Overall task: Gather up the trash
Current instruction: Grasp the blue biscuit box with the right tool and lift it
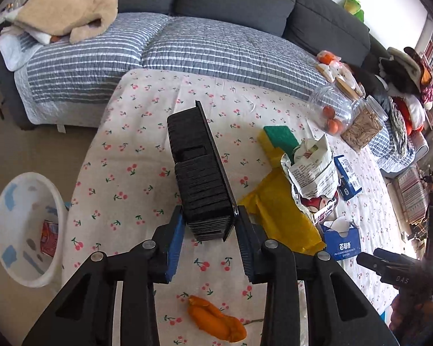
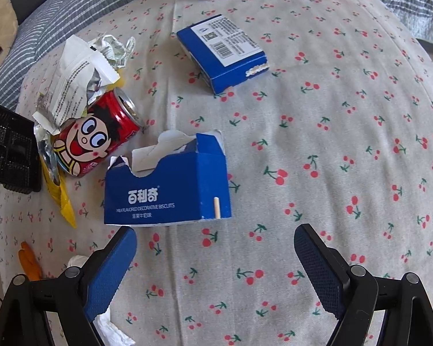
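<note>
Left gripper (image 1: 209, 225) jaws clamp a black plastic tray (image 1: 199, 170) above the tabletop (image 1: 124, 150) edge; right gripper (image 2: 215, 248) jaws gape before a torn blue box (image 2: 167, 190).

The torn blue box (image 2: 167, 190) reads "百利奇" and "MILK FLAVORED DECORATIVE BISCUITS".

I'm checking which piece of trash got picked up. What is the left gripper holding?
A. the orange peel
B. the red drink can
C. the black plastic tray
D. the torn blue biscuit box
C: the left gripper is shut on the near end of the black plastic tray, which is lifted off the table.
</note>
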`<state>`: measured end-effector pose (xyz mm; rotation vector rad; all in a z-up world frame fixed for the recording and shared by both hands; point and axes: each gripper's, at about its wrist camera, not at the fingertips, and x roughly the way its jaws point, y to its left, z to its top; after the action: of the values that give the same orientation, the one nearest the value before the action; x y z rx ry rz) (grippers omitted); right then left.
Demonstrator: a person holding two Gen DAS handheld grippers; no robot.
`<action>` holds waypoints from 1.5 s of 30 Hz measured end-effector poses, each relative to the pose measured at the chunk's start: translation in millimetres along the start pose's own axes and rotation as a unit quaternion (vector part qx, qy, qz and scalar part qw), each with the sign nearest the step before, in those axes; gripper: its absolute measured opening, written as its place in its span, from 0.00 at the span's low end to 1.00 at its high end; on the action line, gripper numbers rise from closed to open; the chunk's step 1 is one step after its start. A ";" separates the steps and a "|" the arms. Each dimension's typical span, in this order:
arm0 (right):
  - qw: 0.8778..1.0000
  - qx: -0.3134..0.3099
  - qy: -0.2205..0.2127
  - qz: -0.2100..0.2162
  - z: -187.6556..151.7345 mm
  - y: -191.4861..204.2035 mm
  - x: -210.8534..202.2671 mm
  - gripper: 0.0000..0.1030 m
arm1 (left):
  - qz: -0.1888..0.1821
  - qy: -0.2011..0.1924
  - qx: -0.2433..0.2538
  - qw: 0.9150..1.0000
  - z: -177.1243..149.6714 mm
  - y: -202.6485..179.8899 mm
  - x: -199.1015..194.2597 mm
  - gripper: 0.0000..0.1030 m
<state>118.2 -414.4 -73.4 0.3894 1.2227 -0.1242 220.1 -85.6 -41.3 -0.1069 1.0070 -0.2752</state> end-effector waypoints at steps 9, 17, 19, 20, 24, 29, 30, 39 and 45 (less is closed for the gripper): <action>0.990 -0.121 0.043 -0.064 8.3 36.9 22.1 0.92 | -0.020 0.003 0.007 1.000 -5.4 20.1 -17.3 0.36; 0.907 -0.387 0.049 -0.158 -4.6 81.8 55.8 0.96 | -0.042 0.017 0.015 0.999 -13.1 29.0 -23.5 0.36; 0.898 -0.410 0.051 -0.152 -4.5 85.3 64.7 0.97 | -0.044 0.017 0.015 0.999 -14.0 33.5 -25.5 0.36; 0.899 -0.410 0.050 -0.142 -2.5 86.4 66.6 0.97 | -0.045 0.018 0.013 0.999 -14.1 36.0 -26.1 0.36; 0.914 -0.388 0.055 -0.107 5.3 79.6 67.9 0.97 | -0.048 0.022 0.005 0.999 -14.1 47.0 -26.6 0.36; 0.938 -0.333 0.074 -0.063 10.8 67.4 70.3 0.93 | -0.058 0.025 -0.004 0.998 -13.8 55.6 -28.0 0.36; 0.942 -0.323 0.075 -0.053 10.3 64.3 69.3 0.89 | -0.059 0.025 -0.004 0.998 -13.8 56.2 -28.5 0.36; 0.959 -0.276 0.053 -0.035 -4.7 53.4 38.2 0.27 | -0.067 0.018 -0.011 0.998 -16.7 61.2 -38.8 0.36; 0.970 -0.239 0.048 -0.010 -11.5 37.6 15.1 0.25 | -0.072 0.012 -0.017 0.997 -19.2 64.1 -47.4 0.36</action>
<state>124.4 -373.7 -82.4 -0.0383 1.3053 0.1747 191.4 -10.3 -26.5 -0.2086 1.0304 -0.3923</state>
